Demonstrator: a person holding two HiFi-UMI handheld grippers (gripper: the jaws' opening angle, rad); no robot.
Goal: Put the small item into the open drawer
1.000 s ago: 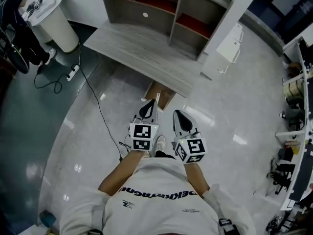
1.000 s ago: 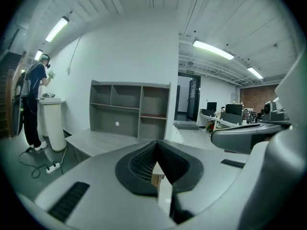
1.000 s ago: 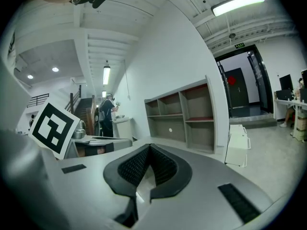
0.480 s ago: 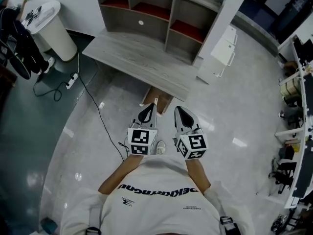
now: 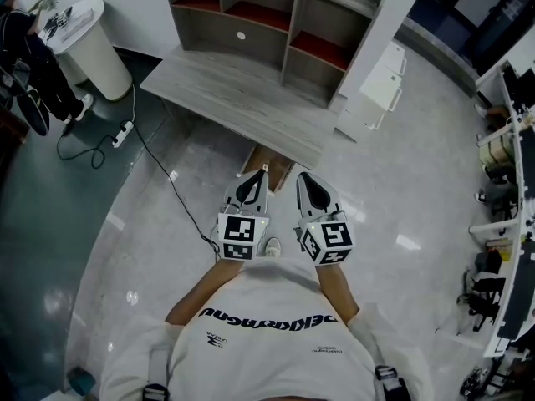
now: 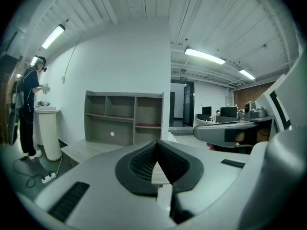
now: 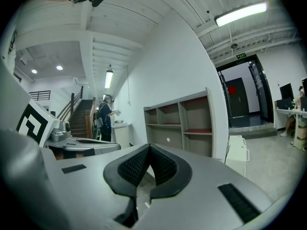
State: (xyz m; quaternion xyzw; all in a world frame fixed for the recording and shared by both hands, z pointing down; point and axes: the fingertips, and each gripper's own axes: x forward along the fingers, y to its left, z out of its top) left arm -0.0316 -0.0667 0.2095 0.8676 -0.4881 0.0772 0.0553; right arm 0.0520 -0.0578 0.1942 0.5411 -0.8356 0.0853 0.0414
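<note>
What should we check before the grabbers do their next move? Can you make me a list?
1. Is the left gripper empty? Ok: jaws together, nothing between them.
2. Is the right gripper empty? Ok: jaws together, nothing held.
3. Is the small item found? Cannot tell: the desk looks bare; a white dot in the shelf unit is too small to judge.
4. Is the drawer open? Cannot tell: only a brown thing shows under the desk's edge.

The desk (image 5: 242,98) edge and left gripper (image 5: 261,176) hide most of the brown drawer (image 5: 281,167)
</note>
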